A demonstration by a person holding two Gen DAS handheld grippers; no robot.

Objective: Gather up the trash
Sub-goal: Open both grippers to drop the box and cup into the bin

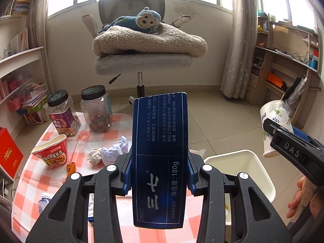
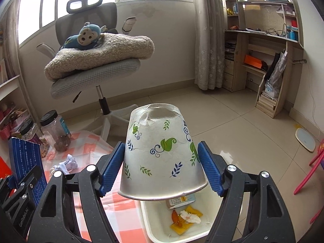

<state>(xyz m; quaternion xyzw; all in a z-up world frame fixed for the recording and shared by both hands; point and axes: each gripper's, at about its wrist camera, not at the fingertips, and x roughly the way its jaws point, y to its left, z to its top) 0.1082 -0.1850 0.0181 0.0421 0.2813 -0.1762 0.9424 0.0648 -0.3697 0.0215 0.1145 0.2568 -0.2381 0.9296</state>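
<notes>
Left wrist view: the bench (image 1: 30,174), covered in an orange-and-white check cloth, ends at its right edge beside the white bin (image 1: 261,174), which stands on the tiled floor with open floor beyond it up to the office chair (image 1: 141,60). The left gripper (image 1: 159,174) is clenched on a dark blue toothpaste box (image 1: 160,151) printed "三七" and "净含量:180g", held upright between the pads above the bench. On the cloth lie a crumpled paper wad (image 1: 116,149), an instant noodle cup (image 1: 51,151) and two black-lidded jars (image 1: 96,109).

Right wrist view: the right gripper (image 2: 162,170) grasps a paper cup (image 2: 162,156) with a leaf pattern, upside down, directly above the bin (image 2: 154,222), which already holds wrappers. "GenRoboAI" reads on the left gripper's side.
</notes>
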